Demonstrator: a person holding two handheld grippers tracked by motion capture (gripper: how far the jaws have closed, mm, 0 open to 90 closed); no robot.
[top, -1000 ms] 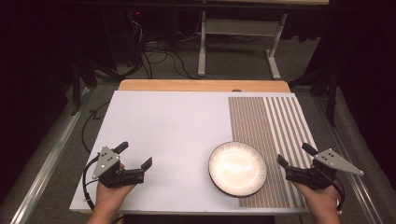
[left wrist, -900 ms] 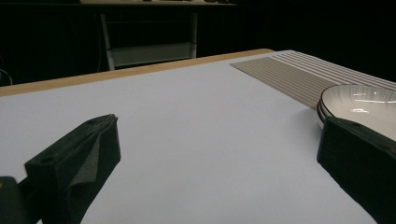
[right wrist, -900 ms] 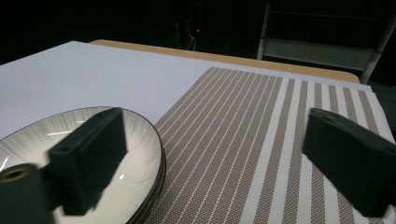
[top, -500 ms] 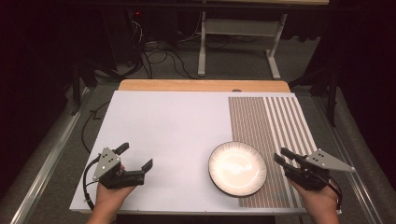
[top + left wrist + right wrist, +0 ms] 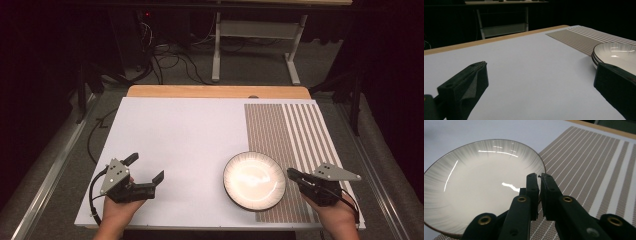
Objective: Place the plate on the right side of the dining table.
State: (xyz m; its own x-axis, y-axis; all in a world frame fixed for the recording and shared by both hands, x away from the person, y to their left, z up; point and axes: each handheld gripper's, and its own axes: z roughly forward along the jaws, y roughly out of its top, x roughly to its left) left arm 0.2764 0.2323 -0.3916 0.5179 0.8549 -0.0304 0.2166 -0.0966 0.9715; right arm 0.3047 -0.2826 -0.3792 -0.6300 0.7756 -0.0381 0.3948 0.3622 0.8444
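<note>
A round white plate with a thin dark rim lies at the table's front right, half on the striped mat. In the right gripper view the plate lies to the left. My right gripper has its jaws drawn together on the plate's right rim, one jaw over the inside and one over the mat. From above, the right gripper touches the plate's right edge. My left gripper stands open at the front left, empty. The plate lies off to the right in the left gripper view.
The white tabletop spreads wide between the two grippers. A wooden strip runs along the far edge. Beyond the table, a metal stand and cables lie on the floor.
My right gripper moved left to the plate's rim and its jaws went from open to shut. The left gripper stayed put and open.
</note>
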